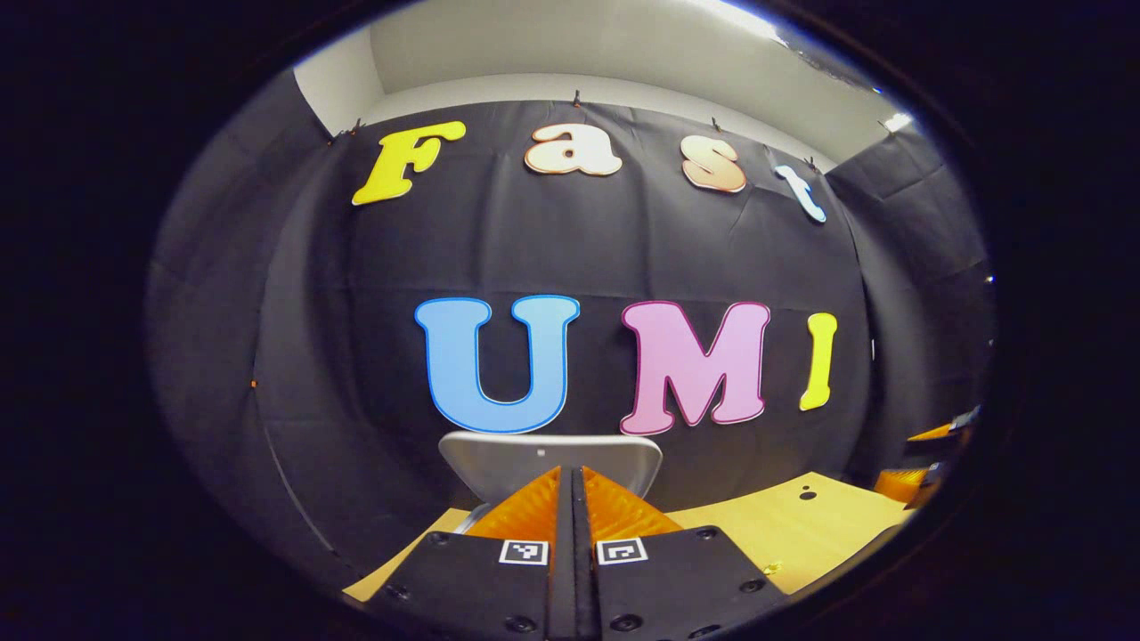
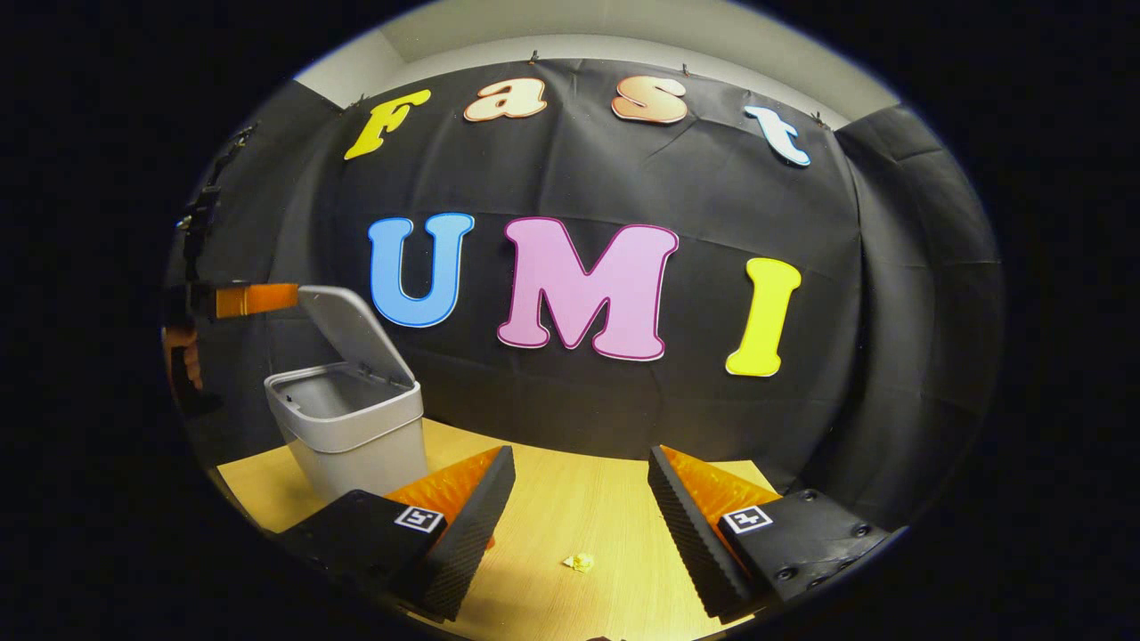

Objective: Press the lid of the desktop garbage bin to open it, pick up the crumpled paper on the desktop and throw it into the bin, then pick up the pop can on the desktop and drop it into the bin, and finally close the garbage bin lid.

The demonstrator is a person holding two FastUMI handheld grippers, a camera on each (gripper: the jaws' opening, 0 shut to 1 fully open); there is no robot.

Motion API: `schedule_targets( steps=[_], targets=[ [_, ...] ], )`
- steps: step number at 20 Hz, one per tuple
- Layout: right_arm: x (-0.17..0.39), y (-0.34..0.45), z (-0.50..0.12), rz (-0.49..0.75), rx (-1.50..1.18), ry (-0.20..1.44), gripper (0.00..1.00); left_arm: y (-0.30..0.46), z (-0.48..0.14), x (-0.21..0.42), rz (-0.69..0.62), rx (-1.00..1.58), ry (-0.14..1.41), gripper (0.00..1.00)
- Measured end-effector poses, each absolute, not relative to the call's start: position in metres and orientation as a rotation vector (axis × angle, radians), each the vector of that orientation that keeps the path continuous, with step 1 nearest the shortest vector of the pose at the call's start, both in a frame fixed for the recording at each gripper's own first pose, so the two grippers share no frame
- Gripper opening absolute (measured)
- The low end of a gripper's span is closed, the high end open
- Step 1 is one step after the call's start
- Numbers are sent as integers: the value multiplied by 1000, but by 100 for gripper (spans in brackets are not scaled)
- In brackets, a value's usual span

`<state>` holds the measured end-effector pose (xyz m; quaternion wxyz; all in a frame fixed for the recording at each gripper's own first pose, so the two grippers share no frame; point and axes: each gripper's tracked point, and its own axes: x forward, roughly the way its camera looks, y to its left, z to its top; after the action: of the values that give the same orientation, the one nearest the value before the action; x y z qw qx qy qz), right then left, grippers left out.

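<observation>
**A:** On the wooden table (image 2: 570,499), far left corner: grey bin (image 2: 356,441), lid (image 2: 352,334) up and tilted back toward the cloth wall. Inside looks bare as far as I can see into it.

**B:** Left gripper?

**A:** Left gripper (image 1: 573,499) has its fingers pressed together, nothing between them. It's aimed straight at the raised lid (image 1: 550,461), tips at or just short of the lid's face; can't tell if they touch. From the right gripper view the same gripper (image 2: 258,298) comes in from the left edge at lid-top height, tip right at the lid's upper edge, with a bit of the hand (image 2: 183,356) holding it below.

**B:** Right one?

**A:** Right gripper (image 2: 579,499) is spread wide, holding nothing, low over the table and right of the bin.

**B:** Paper?

**A:** Small crumpled paper (image 2: 579,562) lying on the table, between the right gripper's two fingers and nearer the camera than their tips. Neither finger touches it. Well apart from the bin.

**B:** Can?

**A:** Can't place it from where I stand.
</observation>
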<state>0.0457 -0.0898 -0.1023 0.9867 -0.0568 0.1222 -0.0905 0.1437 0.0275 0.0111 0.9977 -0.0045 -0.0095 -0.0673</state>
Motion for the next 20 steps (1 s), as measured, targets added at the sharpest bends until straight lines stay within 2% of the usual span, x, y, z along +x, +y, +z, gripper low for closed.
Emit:
schedule_targets(
  steps=[5, 9, 14, 15, 17, 18, 20],
  targets=[
    [39, -95, -111, -195, -105, 271, 97, 14, 21, 97, -97, -86, -36, 6],
    [36, -95, -122, -195, -106, 296, 97, 1, -8, 67, -82, -95, 34, 8],
    [32, -95, -160, -174, -101, 409, 97, -22, -44, 46, -128, -100, 108, 24],
    [31, -97, -169, -169, -105, 432, 97, -29, -46, 43, -146, -93, 119, 30],
    [34, -101, -184, -160, -119, 469, 97, -41, -51, 40, -179, -76, 128, 65],
    [36, -105, -193, -163, -124, 493, 97, -43, -53, 35, -188, -58, 131, 89],
    [44, -111, -214, -150, -110, 553, 97, -50, -54, 33, -197, -25, 138, 94]
  ],
)
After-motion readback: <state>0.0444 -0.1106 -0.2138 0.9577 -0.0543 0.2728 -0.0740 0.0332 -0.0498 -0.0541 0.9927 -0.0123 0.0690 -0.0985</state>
